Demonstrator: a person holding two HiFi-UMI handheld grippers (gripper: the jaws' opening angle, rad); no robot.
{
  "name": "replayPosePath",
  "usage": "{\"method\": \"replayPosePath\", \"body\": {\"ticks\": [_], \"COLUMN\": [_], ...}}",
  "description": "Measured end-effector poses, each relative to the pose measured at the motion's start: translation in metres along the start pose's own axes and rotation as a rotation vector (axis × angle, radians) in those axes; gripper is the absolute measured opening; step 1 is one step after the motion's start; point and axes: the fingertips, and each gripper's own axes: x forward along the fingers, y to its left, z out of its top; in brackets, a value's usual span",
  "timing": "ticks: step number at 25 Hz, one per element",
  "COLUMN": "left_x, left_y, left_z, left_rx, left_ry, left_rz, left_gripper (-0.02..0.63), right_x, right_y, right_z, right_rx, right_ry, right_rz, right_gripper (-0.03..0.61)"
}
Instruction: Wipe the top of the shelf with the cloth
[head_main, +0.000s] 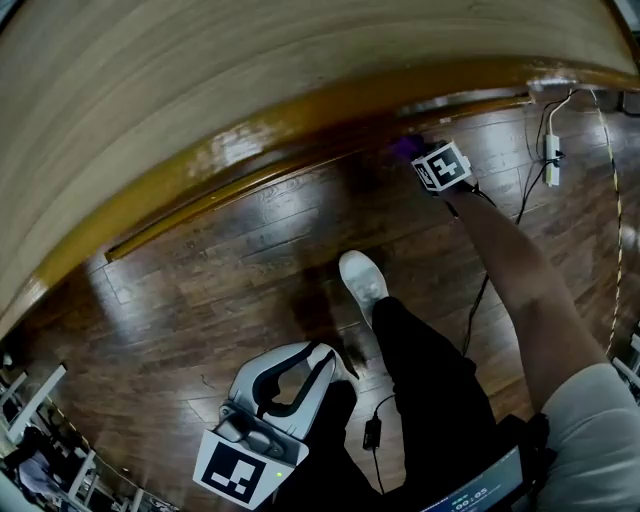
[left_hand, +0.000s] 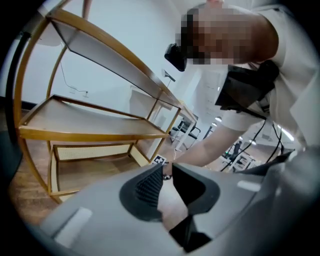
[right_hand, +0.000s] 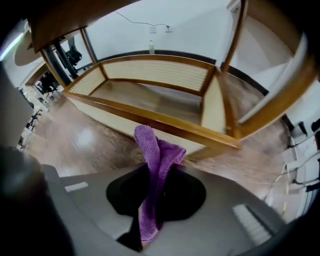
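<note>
Cloth (right_hand: 159, 150) in right hand-held gripper (right_hand: 154, 172), shelf (right_hand: 165, 121) ahead

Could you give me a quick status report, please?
Right gripper shut on cloth, below the shelf top. Left gripper shut, empty. Nothing seen on the top in head view.

Inventory, non-task items:
- Dark glossy plank floor (head_main: 200, 300), with glare patches.
- White shoe (head_main: 362, 280) planted on the floor; black trouser leg (head_main: 430, 390) above it.
- Black cable (head_main: 478, 305) trailing across the floor.
- White power adapter (head_main: 551, 150) on a white lead, near the skirting.
- White wall (right_hand: 175, 12) with a socket (right_hand: 160, 29) and a thin wire.
- Office chairs (right_hand: 70, 50), distant and indistinct.
</note>
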Motion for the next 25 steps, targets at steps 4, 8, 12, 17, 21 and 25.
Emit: {"method": "replayPosePath", "body": {"ticks": [4,8,12,17,21,25], "left_x": [0.016,0.025,0.026,0.007,-0.039,-0.090], "left_y": [-0.005,-0.011,-0.014,-0.038,-0.083,-0.116], "left_z": [0.003,0.005,0.007,0.025,0.049,0.088], "left_rx": [0.022,0.046,0.074,0.052,0.075,0.169], "left_ry": [0.033,0.040,0.047,0.025,0.024,-0.014], "left_rz": [-0.032,-0.053,-0.065,-0.056,-0.056,-0.055], "left_gripper": [0.075,0.075,0.075,0.075,0.075,0.075], "right_x": [-0.029,-0.035,-0.039,-0.082,-0.173,-0.299], "right_y": [-0.070,-0.085,-0.066,-0.021,0.037,0.085], "right_z": [-0.024,-0.031,-0.027,-0.043,-0.063,-0.058], "right_rx": [0.087,0.098,0.116,0.180,0.188,0.170], "right_ry": [0.006,-0.001,-0.025,-0.076,-0.144,-0.268], "right_rz": [-0.084,-0.089,-0.062,0.017,0.110,0.166], "right_gripper": [0.051,0.051,0.051,0.051,0.051,0.051]}}
